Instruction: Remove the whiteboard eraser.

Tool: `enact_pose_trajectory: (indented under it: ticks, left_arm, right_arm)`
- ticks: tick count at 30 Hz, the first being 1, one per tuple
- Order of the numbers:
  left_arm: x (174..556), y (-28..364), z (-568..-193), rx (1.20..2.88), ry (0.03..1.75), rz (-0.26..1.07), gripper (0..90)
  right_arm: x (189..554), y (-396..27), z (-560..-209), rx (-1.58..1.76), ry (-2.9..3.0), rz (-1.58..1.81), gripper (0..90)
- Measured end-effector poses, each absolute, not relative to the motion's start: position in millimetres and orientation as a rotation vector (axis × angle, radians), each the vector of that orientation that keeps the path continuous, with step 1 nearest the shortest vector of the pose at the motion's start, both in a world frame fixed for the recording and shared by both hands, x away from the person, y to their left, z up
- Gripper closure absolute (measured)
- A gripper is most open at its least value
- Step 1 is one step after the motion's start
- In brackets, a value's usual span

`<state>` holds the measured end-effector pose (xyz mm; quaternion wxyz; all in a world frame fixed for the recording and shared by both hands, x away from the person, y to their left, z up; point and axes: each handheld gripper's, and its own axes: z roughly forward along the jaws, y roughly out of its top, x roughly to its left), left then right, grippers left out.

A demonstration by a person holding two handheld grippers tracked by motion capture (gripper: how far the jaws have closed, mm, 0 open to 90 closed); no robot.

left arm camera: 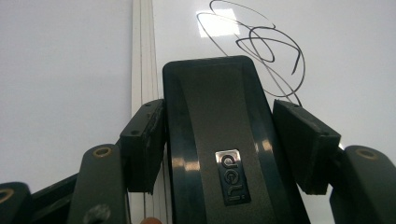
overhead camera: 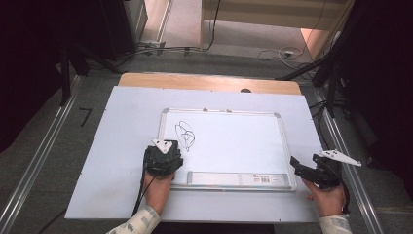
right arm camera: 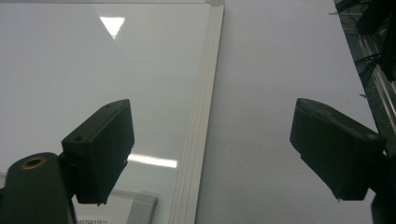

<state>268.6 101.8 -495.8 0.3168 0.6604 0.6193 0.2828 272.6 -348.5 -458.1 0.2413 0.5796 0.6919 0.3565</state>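
The left hand-held gripper [left arm camera: 219,140] is pressed onto a black eraser [left arm camera: 219,140], which is pinched between its jaws. The eraser is held at the left edge of the whiteboard [overhead camera: 234,141], just below a black scribble [overhead camera: 185,134]. The right hand-held gripper [overhead camera: 304,170] is seen with its jaws spread wide and nothing between them. It is held above the tabletop [overhead camera: 122,146], just beside the right frame of the whiteboard, near the bottom corner.

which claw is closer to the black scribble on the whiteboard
Left. The left claw, shut on an eraser, sits just below the scribble at the whiteboard's left side. The right claw is open beyond the board's right edge, far from it.
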Motion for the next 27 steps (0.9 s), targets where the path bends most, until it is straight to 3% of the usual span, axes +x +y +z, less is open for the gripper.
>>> enact_pose_trajectory:
  ticks: [11,13,27]
  left_arm:
    - [269.1,96.3,-500.7,1.721,1.693,0.715,36.1]
    - [267.5,91.6,-501.2,1.740,1.681,0.772,38.0]
    - [271.6,101.1,-498.3,1.726,1.673,0.674,41.0]
  right_arm:
    - [272.9,-347.8,-458.2,1.587,1.891,0.969,12.5]
    - [273.0,-347.7,-458.3,1.587,1.890,0.968,12.5]
    - [272.9,-349.5,-458.2,1.587,1.889,0.977,12.9]
